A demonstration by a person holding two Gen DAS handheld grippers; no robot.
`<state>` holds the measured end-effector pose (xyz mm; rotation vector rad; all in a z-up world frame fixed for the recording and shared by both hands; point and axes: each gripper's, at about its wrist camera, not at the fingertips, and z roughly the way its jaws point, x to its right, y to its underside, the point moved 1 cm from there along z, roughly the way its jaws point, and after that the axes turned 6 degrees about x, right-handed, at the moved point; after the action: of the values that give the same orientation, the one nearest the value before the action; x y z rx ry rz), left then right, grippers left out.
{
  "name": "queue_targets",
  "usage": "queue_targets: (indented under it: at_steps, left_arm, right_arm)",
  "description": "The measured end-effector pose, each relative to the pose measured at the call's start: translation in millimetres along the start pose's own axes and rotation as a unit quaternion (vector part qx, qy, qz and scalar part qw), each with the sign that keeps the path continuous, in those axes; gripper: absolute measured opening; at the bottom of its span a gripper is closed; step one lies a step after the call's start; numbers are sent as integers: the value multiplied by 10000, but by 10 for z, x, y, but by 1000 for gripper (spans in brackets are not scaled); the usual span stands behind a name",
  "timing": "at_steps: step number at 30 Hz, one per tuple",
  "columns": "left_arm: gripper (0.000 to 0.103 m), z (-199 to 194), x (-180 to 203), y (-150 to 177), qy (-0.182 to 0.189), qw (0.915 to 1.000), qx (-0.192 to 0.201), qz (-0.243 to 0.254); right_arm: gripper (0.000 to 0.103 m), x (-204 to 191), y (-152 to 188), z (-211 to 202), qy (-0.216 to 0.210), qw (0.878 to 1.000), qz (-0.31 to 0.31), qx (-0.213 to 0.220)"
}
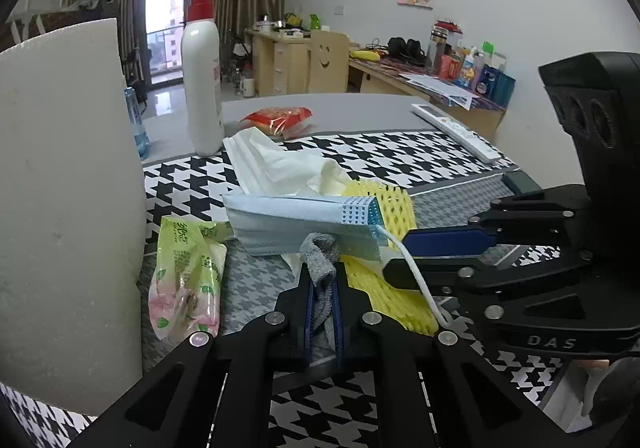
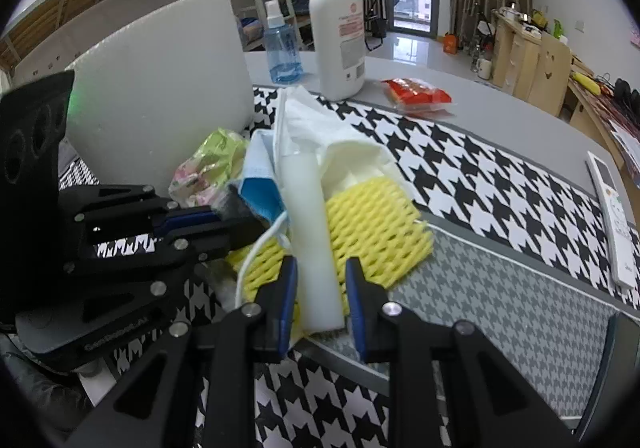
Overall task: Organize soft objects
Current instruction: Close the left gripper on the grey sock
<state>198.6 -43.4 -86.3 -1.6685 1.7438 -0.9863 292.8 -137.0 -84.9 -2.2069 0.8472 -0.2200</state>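
We count one yellow foam net (image 2: 376,224), one blue face mask (image 1: 296,224), one grey cloth (image 1: 320,260), one white foam strip (image 2: 316,248), one tissue pack (image 1: 188,268) and one white tissue (image 1: 288,164). Farther off stand two bottles: a pump bottle (image 2: 338,32) and a spray bottle (image 2: 282,52); also one red packet (image 2: 416,94), one remote (image 2: 612,220).

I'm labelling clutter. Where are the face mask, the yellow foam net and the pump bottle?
Face mask (image 1: 296,222), left wrist view, pleated middle.
Yellow foam net (image 2: 376,232), right wrist view, mesh top.
Pump bottle (image 2: 338,36), right wrist view, white body.
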Motion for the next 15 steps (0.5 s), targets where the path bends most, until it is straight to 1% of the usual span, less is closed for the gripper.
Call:
queue_targets:
  at_steps: [2, 4, 8, 9, 12, 15]
  left_arm:
    - [8, -3, -11, 2, 18, 10000, -2, -37]
    - [8, 9, -31, 9, 63, 9999, -54, -96]
    - [8, 23, -55, 17, 102, 9997, -118, -173]
    - [8, 23, -58, 15, 102, 9997, -117, -168]
    - [8, 21, -76, 17, 115, 9998, -91, -166]
    - [8, 15, -85, 23, 124, 9997, -87, -171]
  right_arm:
    - [29, 0, -11, 19, 18, 10000, 10, -7]
    - [29, 2, 6, 75, -32, 9999, 28, -135]
    - [28, -13, 4, 45, -66, 9999, 60, -117]
    - [23, -14, 6, 43, -77, 9999, 72, -131]
    - [18, -12, 22, -35, -63, 9999, 115, -66]
    - [17, 31, 45, -177, -86, 9996, 263, 37]
